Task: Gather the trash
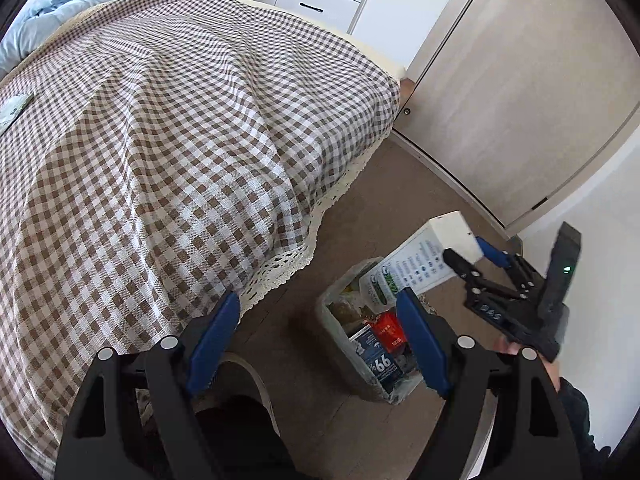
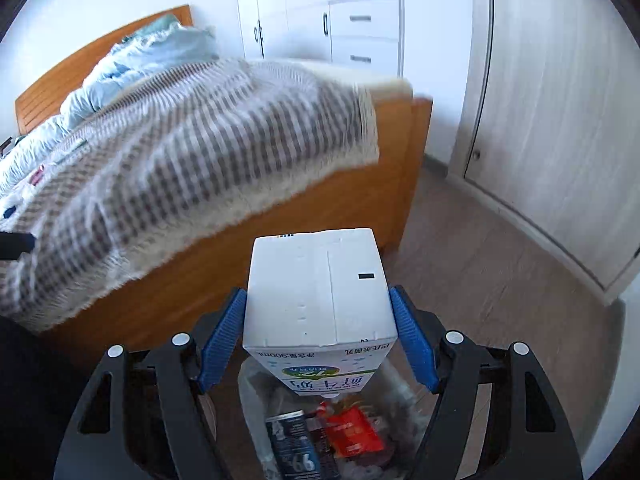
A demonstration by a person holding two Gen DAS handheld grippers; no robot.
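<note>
Clearly, a white milk carton point(image 2: 318, 292) is gripped between the blue pads point(image 2: 412, 340) of the right tongs point(image 2: 318, 336), which are closed on its two sides and are seen pressing against the cardboard; the carton is held upside down, with its flat base turned toward the camera and its printed face tilted downward. In the left wrist view the same carton point(image 1: 436, 256) is seen above the far rim of the trash bin point(image 1: 340, 292), and the right tongs point(image 1: 472, 254) are reached in from the right side, slanted downward toward the bin, with a hand point(image 1: 516, 350) and a dark sleeve point(image 1: 580, 412) behind them at the lower right. The bin stands on the brown floor point(image 1: 384, 200) just beside the corner of the bed, and it is already filled with wrappers, among them a red packet point(image 1: 390, 330) and a dark blue package point(image 1: 378, 354). The left tongs point(image 1: 320, 340) are held wide open with nothing between the blue pads point(image 1: 212, 336), and they are pointed steeply down toward the floor between the bed and the bin. The bed is covered with a brown checked cloth point(image 1: 160, 140) with a lace edge, and a pale blue quilt point(image 2: 132, 68) is lying near the wooden headboard point(image 2: 80, 68). A pale door point(image 1: 520, 100) is seen behind the bin.
</note>
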